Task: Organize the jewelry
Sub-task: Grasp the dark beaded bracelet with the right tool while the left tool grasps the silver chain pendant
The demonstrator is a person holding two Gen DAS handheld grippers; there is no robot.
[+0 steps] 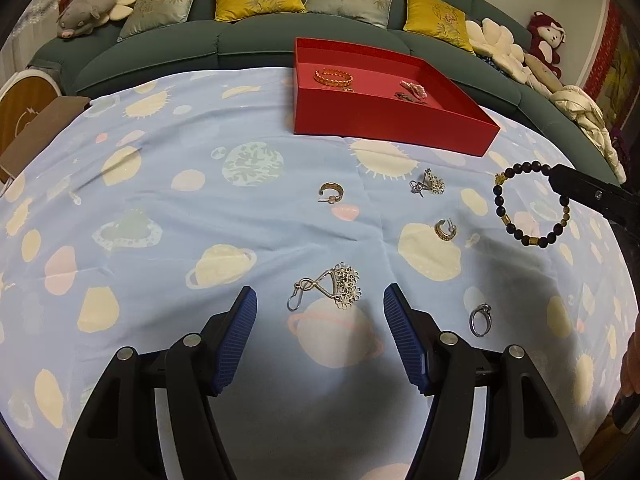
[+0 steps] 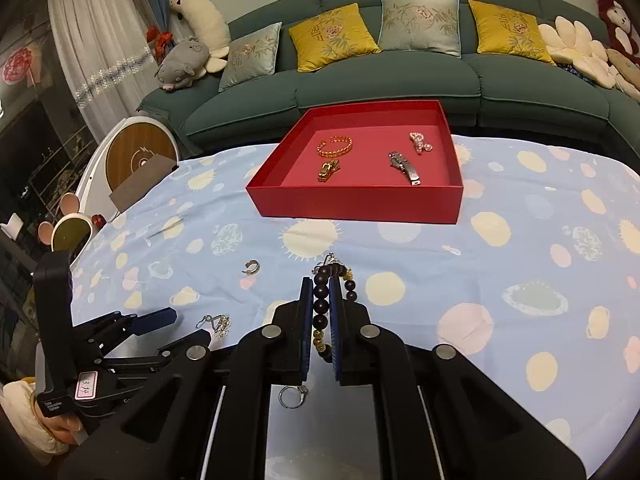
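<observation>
Dark bead bracelet (image 2: 322,305) is clamped between the narrow jaws of the right gripper (image 2: 321,312) and hangs clear of the tablecloth (image 1: 160,216), ready for carrying to the red tray (image 2: 352,204) at the far edge. Left gripper (image 1: 320,304) is held wide over the flower earring (image 1: 332,286) near the front edge, likely the next pick

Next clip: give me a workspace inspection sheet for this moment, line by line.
Surface: planet-print cloth, lightly creased.
Job's things: red tray holding four pieces; beaded bracelet lifted; flower earring, two hoop earrings, ring loose on cloth.
Clutter: cardboard piece.
Grippers: left gripper open over flower earring; right gripper shut on bracelet.
Cables: nothing seen.
Surroundings: green sofa, cushions, plush toys.
</observation>
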